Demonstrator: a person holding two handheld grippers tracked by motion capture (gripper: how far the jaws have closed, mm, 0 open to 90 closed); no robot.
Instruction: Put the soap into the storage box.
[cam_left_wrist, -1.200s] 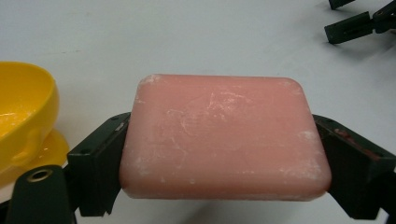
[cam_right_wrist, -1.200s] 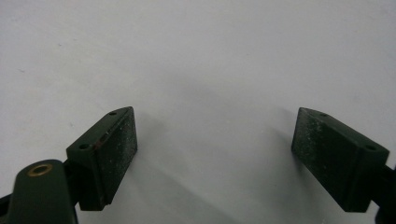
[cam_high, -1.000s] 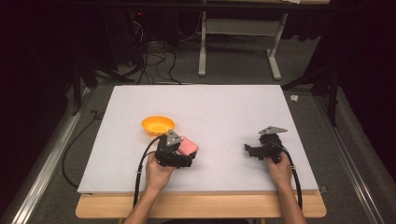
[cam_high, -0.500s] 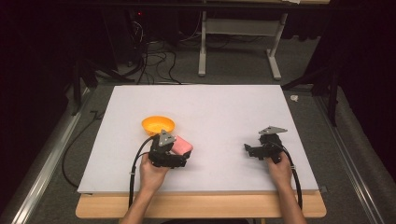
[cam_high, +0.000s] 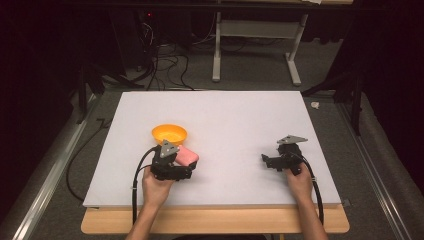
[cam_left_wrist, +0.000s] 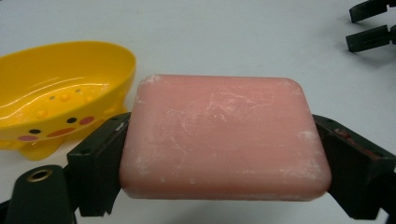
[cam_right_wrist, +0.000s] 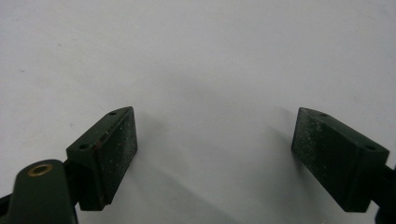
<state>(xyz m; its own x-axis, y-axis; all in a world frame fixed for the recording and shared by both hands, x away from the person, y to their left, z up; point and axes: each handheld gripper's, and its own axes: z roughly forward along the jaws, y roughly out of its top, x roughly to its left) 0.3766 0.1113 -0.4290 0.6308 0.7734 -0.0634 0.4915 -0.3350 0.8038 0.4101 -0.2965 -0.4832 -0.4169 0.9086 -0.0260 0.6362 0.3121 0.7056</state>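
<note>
In the high view, a person's two forearms are coming in from the bottom edge over a white table (cam_high: 225, 115). The left hand (cam_high: 156, 186) is holding the left gripper (cam_high: 186, 161) near the front left part of the table, and a pink bar of soap (cam_high: 188, 155) is sitting between its jaws. A yellow soap dish (cam_high: 169, 134) is standing on the table just behind the soap, close to it; whether the two are touching cannot be told from here. The right hand (cam_high: 300, 181) is holding the right gripper (cam_high: 267, 161) well apart from the left one, toward the front right, with its jaws pointing left across the bare table.

In the left gripper view, the left gripper (cam_left_wrist: 224, 154) is clamping the soap (cam_left_wrist: 219, 140) by its two short ends, one black jaw pressing on each side. The bar is lying flat, its broad face up and marked with pale scuffs. The soap dish (cam_left_wrist: 56, 93) is sitting just to the left, open side up, with small dots on its side. The other gripper's jaws are showing at the top right corner.

In the right gripper view, the right gripper (cam_right_wrist: 215, 144) is standing wide open, its two jaws spread far apart with nothing between them, over the plain white table (cam_right_wrist: 210, 56).
</note>
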